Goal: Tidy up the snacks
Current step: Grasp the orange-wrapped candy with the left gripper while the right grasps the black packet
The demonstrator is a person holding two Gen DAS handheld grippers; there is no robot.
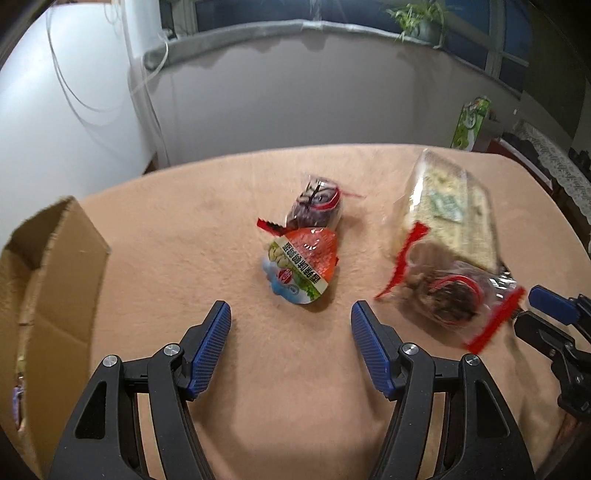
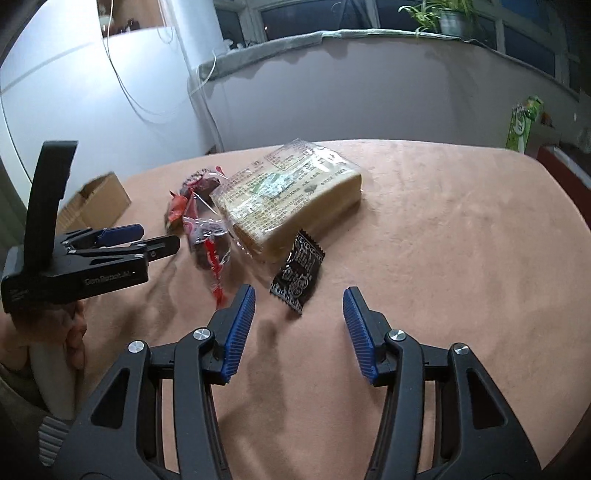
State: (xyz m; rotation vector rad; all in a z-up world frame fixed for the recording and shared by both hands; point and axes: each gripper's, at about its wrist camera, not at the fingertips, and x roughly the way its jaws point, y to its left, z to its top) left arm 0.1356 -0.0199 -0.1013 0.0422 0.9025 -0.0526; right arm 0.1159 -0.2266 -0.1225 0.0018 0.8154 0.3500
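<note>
Left gripper (image 1: 291, 325): jaws spread wide, nothing between the blue pads, poised above the peach tablecloth (image 1: 288, 398). Right gripper (image 2: 299, 314): likewise spread wide and empty over the same cloth; in the left view only its tip enters at the right edge, the remainder cut off. Directly ahead of the left gripper lies an orange-and-white snack packet (image 1: 301, 267) with printed characters, and touching its far side a clear wrapper with dark contents (image 1: 314, 206). To the right, a second clear wrapper with red ends (image 1: 448, 290), blurred, lies against the near end of a wrapped block of pale bread or cake (image 1: 448, 210); the label print is not legible. From the right wrist, a small black sachet (image 2: 298, 271) lies just ahead of the right gripper, near the block's front edge. At the left edge of the left view stands an open cardboard box (image 1: 48, 273), partly out of frame; its contents are mostly hidden. Beyond the table, a grey sill carries a potted plant (image 1: 421, 22), and a green carton (image 1: 471, 123) stands at the far right.
</note>
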